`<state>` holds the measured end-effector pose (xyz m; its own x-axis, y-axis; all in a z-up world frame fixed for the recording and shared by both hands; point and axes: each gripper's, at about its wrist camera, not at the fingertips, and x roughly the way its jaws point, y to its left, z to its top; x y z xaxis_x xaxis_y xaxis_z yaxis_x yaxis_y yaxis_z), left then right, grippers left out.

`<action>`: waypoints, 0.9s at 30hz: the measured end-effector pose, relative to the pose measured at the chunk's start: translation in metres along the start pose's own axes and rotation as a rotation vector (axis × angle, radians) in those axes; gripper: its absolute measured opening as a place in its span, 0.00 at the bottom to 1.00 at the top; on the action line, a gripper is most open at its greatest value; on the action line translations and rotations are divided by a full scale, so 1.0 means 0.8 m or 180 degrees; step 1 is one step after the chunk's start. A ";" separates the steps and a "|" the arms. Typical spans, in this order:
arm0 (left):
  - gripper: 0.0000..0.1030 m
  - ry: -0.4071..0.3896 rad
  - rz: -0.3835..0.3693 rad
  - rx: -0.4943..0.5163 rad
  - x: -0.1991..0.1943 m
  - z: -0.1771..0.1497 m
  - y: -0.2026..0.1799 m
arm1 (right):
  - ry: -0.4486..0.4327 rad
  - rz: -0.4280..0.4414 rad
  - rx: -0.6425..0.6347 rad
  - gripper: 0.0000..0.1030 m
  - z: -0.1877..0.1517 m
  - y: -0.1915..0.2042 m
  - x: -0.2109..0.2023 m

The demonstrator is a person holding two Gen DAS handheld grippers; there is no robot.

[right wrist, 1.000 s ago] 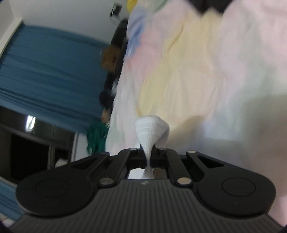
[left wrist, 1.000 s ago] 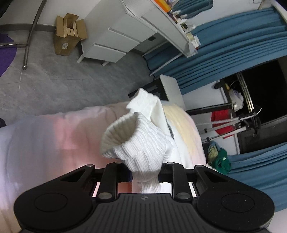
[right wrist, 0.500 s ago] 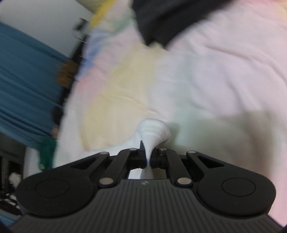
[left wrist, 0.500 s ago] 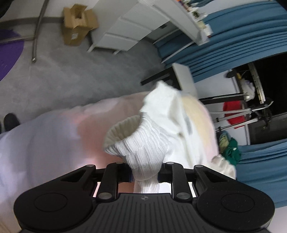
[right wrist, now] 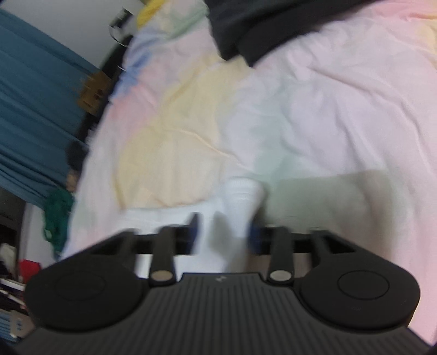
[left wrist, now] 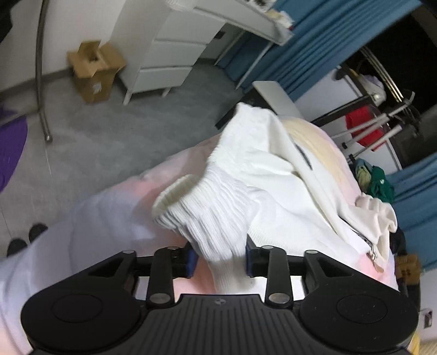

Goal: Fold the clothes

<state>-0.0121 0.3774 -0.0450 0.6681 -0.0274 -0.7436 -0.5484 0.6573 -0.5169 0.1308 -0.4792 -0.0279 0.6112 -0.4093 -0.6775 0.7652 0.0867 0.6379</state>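
Note:
A white zip-up sweater (left wrist: pixel 273 191) lies on the pastel bedsheet (left wrist: pixel 95 218). Its ribbed cuff (left wrist: pixel 207 215) sits between the jaws of my left gripper (left wrist: pixel 218 259), which have parted and hold it only loosely. In the right wrist view the other ribbed cuff (right wrist: pixel 240 202) sits between the jaws of my right gripper (right wrist: pixel 222 234), which have also spread apart; that view is blurred. The sweater's zipper (left wrist: pixel 368 245) shows at the right of the left wrist view.
A dark garment (right wrist: pixel 259 24) lies on the bed farther off. Beyond the bed are a white drawer unit (left wrist: pixel 169 54), a cardboard box (left wrist: pixel 92 71), blue curtains (left wrist: pixel 300 35), a clothes rack with a red item (left wrist: pixel 363 128) and a green garment (left wrist: pixel 379 183).
Both grippers have opened from a tight pinch on the cuffs. The sweater has come down and spread over the bed. Both cameras have swung, the right one toward the dark garment.

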 end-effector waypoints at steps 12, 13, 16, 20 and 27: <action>0.83 -0.0719 0.0194 0.0830 -0.075 -0.026 -0.074 | -0.0225 0.0958 -0.1049 0.81 -0.063 0.091 -0.084; 0.83 -0.0756 0.0170 0.0893 -0.078 -0.030 -0.086 | -0.0232 0.1053 -0.1165 0.81 -0.072 0.098 -0.092; 0.83 -0.0862 0.0072 0.1139 -0.078 -0.047 -0.124 | -0.0159 0.1286 -0.1444 0.81 -0.098 0.109 -0.108; 0.84 -0.0976 -0.0094 0.1556 -0.068 -0.079 -0.183 | -0.0055 0.1594 -0.1812 0.81 -0.131 0.123 -0.128; 0.84 -0.1077 -0.0603 0.2318 -0.035 -0.158 -0.297 | 0.0131 0.2133 -0.2456 0.81 -0.190 0.147 -0.163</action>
<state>0.0359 0.1268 0.0448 0.8957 -0.0351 -0.4433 -0.0254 0.9912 -0.1297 0.1716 -0.2777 0.0802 0.9566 -0.0313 -0.2896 0.1764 0.8535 0.4904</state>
